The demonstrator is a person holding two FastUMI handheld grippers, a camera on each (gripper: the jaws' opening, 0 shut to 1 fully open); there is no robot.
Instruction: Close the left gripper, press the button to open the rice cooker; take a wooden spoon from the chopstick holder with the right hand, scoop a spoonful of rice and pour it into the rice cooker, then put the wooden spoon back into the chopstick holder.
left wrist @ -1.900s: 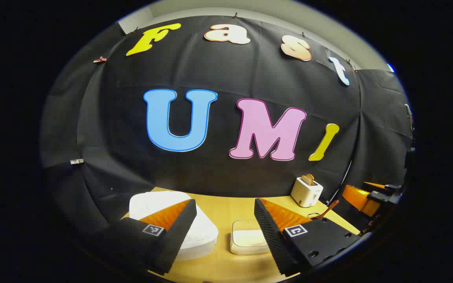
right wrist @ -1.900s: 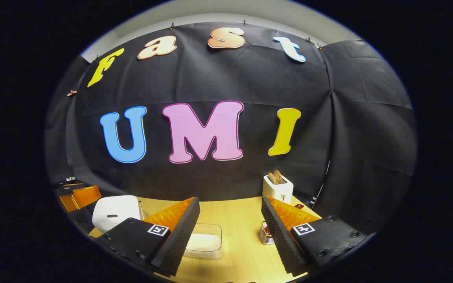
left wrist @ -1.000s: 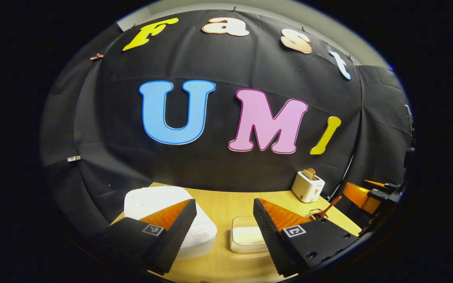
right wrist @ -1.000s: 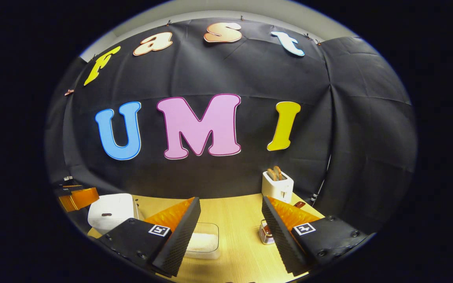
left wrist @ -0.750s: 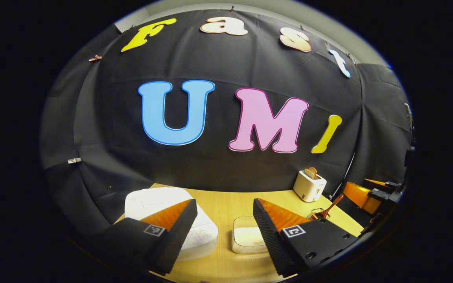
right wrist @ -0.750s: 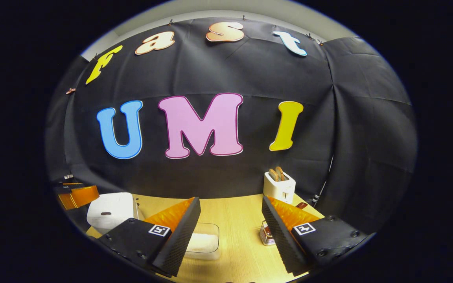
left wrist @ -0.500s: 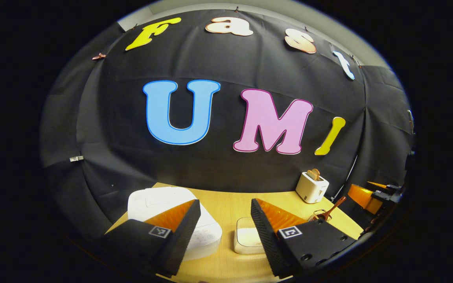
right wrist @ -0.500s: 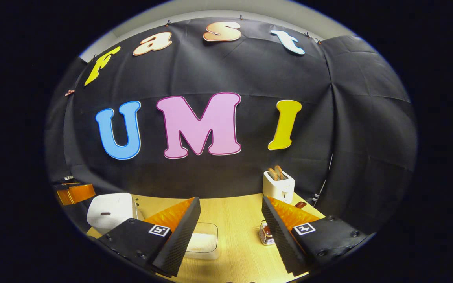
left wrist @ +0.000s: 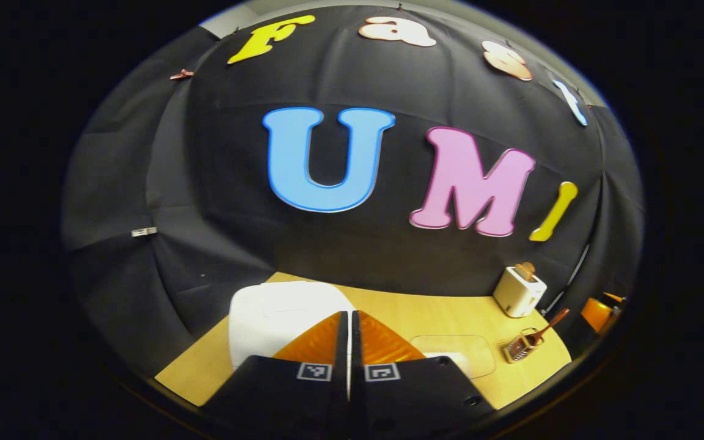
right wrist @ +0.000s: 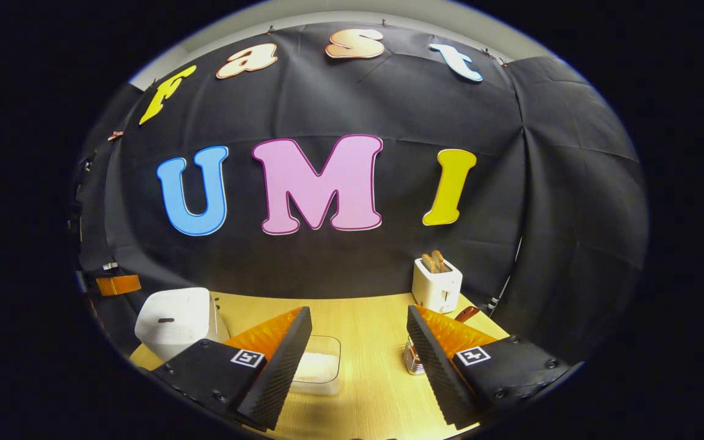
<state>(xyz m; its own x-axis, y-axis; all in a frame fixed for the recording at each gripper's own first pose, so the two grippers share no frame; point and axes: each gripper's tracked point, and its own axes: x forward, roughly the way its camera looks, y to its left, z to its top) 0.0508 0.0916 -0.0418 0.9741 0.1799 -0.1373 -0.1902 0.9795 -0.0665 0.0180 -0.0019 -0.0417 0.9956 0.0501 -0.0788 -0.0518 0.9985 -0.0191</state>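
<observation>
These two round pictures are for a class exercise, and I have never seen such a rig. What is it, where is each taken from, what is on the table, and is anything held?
A person holds a two-finger gripper in each hand, and a fisheye camera rides on each, looking forward along its fingers. In the left gripper view, the left gripper is shut on nothing, its fingers pressed together in front of the white rice cooker, whose lid is down. In the right gripper view, the right gripper is open and empty. On the wooden table stand the cooker, a clear box of rice, a white toaster and a wire holder with a wooden spoon in it.
</observation>
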